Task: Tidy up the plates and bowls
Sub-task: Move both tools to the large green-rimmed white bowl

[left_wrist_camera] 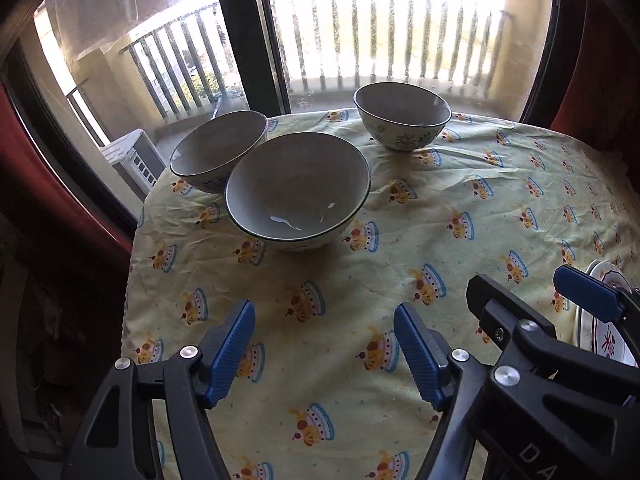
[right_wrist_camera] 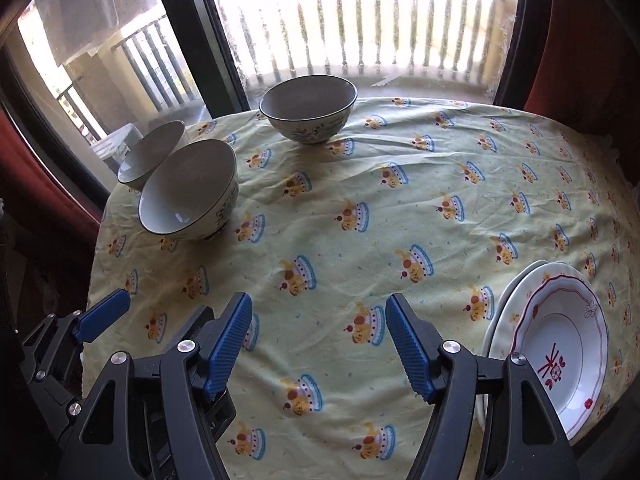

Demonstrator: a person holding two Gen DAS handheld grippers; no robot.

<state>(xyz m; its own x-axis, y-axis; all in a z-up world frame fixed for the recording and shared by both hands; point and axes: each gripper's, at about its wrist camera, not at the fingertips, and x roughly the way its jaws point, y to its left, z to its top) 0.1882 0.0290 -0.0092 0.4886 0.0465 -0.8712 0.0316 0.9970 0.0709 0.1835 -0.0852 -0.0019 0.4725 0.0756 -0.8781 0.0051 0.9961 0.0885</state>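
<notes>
Left wrist view: nearest bowl (left_wrist_camera: 298, 190) lies ahead of the left gripper (left_wrist_camera: 324, 354), whose fingers gape empty, nearer than the likewise empty right gripper (right_wrist_camera: 318, 348).

A: What is cut off or covered?

B: In the left wrist view, the plates (left_wrist_camera: 600, 322) at the right edge are mostly hidden behind the right hand-held gripper (left_wrist_camera: 516, 286), and the frame crops them. The far-left bowl (left_wrist_camera: 218, 150) is partly covered by the near bowl (left_wrist_camera: 298, 188).

A: And from the right wrist?

B: The lower plate (right_wrist_camera: 505, 304) shows only a rim sliver under the red-trimmed plate (right_wrist_camera: 564, 344), whose near edge the right hand-held gripper's finger (right_wrist_camera: 412, 350) covers. The balcony railing (right_wrist_camera: 360, 28) is washed out by glare. The bench (right_wrist_camera: 400, 208) lies wholly under the cloth.
</notes>
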